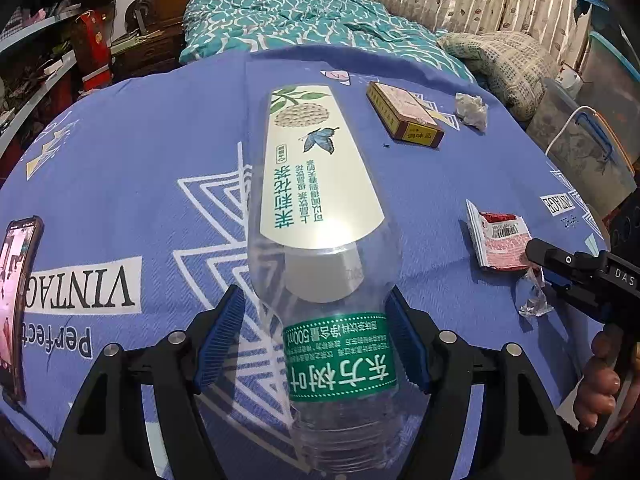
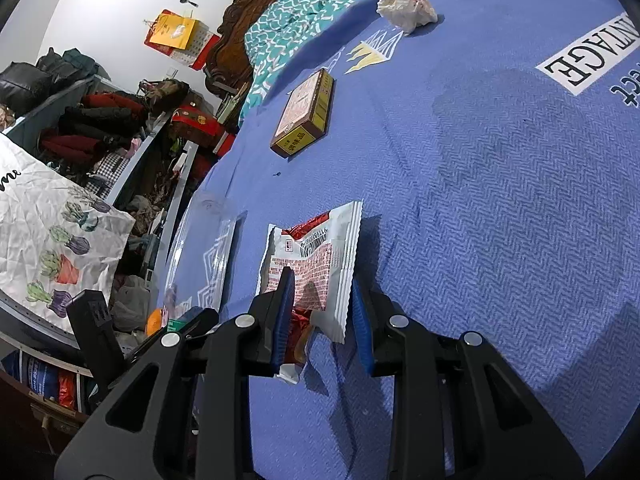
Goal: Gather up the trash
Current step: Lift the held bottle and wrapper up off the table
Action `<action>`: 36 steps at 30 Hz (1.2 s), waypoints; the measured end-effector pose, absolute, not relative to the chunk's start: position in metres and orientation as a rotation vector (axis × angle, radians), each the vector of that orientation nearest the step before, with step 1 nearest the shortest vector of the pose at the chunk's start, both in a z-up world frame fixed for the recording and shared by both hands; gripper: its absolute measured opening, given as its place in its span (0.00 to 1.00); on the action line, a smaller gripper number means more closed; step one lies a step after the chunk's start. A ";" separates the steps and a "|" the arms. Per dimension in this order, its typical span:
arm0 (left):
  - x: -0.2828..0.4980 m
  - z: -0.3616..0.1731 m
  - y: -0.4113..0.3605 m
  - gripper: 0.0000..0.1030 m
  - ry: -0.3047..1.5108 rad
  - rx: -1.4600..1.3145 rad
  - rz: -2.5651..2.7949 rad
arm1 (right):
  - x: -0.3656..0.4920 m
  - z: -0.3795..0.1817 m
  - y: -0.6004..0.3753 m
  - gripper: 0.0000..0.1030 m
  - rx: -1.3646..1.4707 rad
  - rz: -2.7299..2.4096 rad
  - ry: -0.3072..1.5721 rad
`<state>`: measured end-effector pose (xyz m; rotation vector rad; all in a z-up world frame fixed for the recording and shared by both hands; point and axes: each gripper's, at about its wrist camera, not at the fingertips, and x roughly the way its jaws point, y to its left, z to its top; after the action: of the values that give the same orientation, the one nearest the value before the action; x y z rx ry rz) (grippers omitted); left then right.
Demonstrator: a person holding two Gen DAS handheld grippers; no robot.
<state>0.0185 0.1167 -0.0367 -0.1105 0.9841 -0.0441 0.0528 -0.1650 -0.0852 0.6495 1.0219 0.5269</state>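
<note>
Mid-collection. Your left gripper (image 1: pixel 316 340) is clamped on the clear plastic tea bottle with the green band (image 1: pixel 324 280), neck toward you. Your right gripper (image 2: pixel 320 316) straddles the near end of the white-and-red snack wrapper (image 2: pixel 312 264), jaws loose, far pad clear of it. Close to pinch it. Beyond the wrapper: brown flat box (image 2: pixel 304 116), then crumpled tissue (image 2: pixel 406 8).
</note>
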 end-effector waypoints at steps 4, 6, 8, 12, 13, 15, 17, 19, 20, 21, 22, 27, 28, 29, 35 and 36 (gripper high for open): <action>0.016 -0.031 0.116 0.64 0.976 -0.123 -0.057 | 0.051 -0.085 -0.165 0.30 0.653 0.531 1.020; 0.015 -0.027 0.115 0.64 0.966 -0.121 -0.059 | 0.051 -0.085 -0.165 0.30 0.656 0.533 1.019; 0.015 -0.023 0.112 0.65 0.958 -0.120 -0.066 | 0.050 -0.085 -0.166 0.30 0.659 0.536 1.017; 0.020 -0.021 0.107 0.66 0.952 -0.105 -0.071 | 0.048 -0.085 -0.167 0.30 0.663 0.539 1.016; 0.024 -0.021 0.106 0.66 0.954 -0.102 -0.069 | 0.047 -0.085 -0.167 0.30 0.665 0.539 1.016; 0.027 -0.021 0.107 0.66 0.956 -0.110 -0.066 | 0.047 -0.085 -0.167 0.30 0.666 0.541 1.014; 0.031 -0.021 0.108 0.64 0.957 -0.118 -0.066 | 0.046 -0.085 -0.169 0.30 0.666 0.539 1.012; 0.032 -0.021 0.110 0.61 0.956 -0.120 -0.061 | 0.046 -0.085 -0.170 0.30 0.672 0.533 1.011; 0.031 -0.022 0.111 0.58 0.952 -0.114 -0.054 | 0.046 -0.085 -0.170 0.30 0.675 0.531 1.010; 0.031 -0.022 0.112 0.59 0.951 -0.116 -0.057 | 0.047 -0.086 -0.171 0.30 0.676 0.532 1.009; 0.030 -0.022 0.114 0.58 0.950 -0.124 -0.063 | 0.048 -0.085 -0.170 0.30 0.674 0.532 1.009; 0.026 -0.022 0.117 0.58 0.943 -0.135 -0.079 | 0.046 -0.085 -0.157 0.29 0.634 0.559 1.014; 0.024 -0.022 0.116 0.58 0.944 -0.141 -0.091 | 0.045 -0.085 -0.155 0.21 0.619 0.561 1.016; 0.023 -0.021 0.115 0.58 0.945 -0.148 -0.108 | 0.045 -0.086 -0.152 0.18 0.609 0.560 1.015; 0.023 -0.015 0.093 0.58 0.938 -0.142 -0.195 | 0.044 -0.081 -0.160 0.12 0.620 0.549 0.994; 0.023 -0.014 0.090 0.58 0.940 -0.141 -0.208 | 0.045 -0.080 -0.165 0.12 0.630 0.543 0.987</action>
<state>0.0231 0.0896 -0.0142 -0.1414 0.9395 -0.2085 0.0449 -0.1652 -0.0800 0.6297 0.9872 0.5434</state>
